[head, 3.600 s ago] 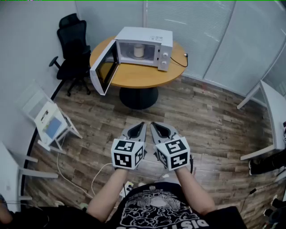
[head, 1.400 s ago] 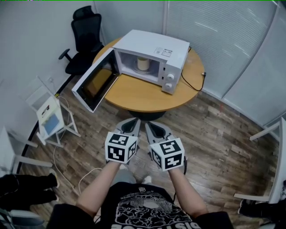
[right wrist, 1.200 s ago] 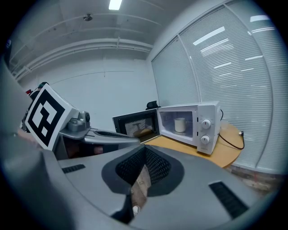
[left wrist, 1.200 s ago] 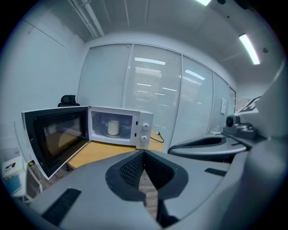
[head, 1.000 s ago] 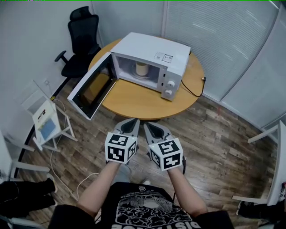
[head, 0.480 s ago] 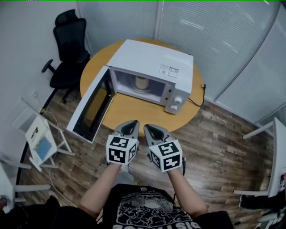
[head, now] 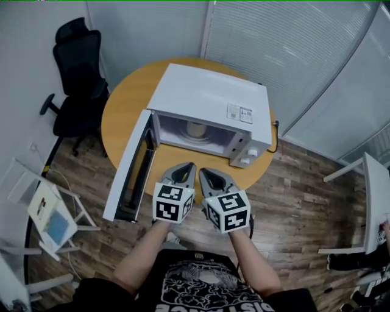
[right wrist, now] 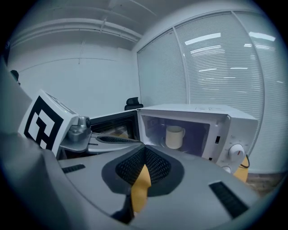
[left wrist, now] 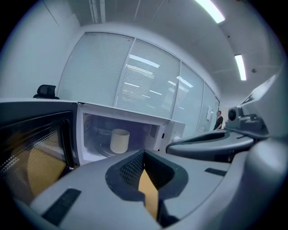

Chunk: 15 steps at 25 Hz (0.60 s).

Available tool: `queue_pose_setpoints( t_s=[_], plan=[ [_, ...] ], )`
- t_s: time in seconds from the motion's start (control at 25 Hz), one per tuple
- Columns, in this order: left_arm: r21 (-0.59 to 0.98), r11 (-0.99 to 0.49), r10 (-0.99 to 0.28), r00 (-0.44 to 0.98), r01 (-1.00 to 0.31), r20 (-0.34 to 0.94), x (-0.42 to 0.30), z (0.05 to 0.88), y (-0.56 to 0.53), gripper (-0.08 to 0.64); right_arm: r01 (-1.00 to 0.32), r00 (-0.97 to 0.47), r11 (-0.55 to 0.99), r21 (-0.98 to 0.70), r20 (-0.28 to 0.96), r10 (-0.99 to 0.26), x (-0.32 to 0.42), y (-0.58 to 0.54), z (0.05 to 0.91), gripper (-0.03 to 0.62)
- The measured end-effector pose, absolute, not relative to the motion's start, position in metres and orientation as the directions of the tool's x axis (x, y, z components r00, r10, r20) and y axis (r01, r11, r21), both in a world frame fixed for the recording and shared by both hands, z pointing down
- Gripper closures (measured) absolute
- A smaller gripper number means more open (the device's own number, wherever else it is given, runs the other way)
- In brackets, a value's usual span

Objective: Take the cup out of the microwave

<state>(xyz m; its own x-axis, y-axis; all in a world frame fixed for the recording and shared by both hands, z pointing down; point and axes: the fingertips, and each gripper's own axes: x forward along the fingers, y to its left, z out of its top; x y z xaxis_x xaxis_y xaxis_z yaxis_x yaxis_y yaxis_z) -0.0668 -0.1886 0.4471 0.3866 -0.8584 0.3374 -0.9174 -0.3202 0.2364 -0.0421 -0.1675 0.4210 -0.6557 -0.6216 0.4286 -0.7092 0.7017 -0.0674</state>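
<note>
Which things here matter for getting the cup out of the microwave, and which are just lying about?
For the job: cup inside the microwave; its door, swung open; round table under it; left gripper and right gripper, both shut and empty.

Lying about: black office chair; white stand on the floor; white desk.

Cool, even light came from ceiling light strips (left wrist: pixel 210 11), whose reflections streaked the blinds (right wrist: pixel 211 67). Both gripper views bulged fisheye-fashion with black corners; the head view was sharp, shadows soft.
</note>
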Motion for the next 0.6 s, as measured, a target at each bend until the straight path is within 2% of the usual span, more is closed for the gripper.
queue_pose_setpoints(
  t_s=[0.28, 0.6],
  plan=[
    [0.243, -0.373, -0.852, 0.434, -0.896, 0.294, -0.075, 0.449, -0.215, 0.551, -0.768, -0.590, 0.639, -0.037, 0.429, -0.684, -0.057, -0.193, 0.422, 0.577],
    [0.261, -0.358, -0.874, 0.420, -0.897, 0.244, -0.088, 0.453, -0.240, 0.551, -0.795, -0.555, 0.607, -0.019, 0.427, -0.714, -0.060, -0.213, 0.428, 0.577]
  ],
)
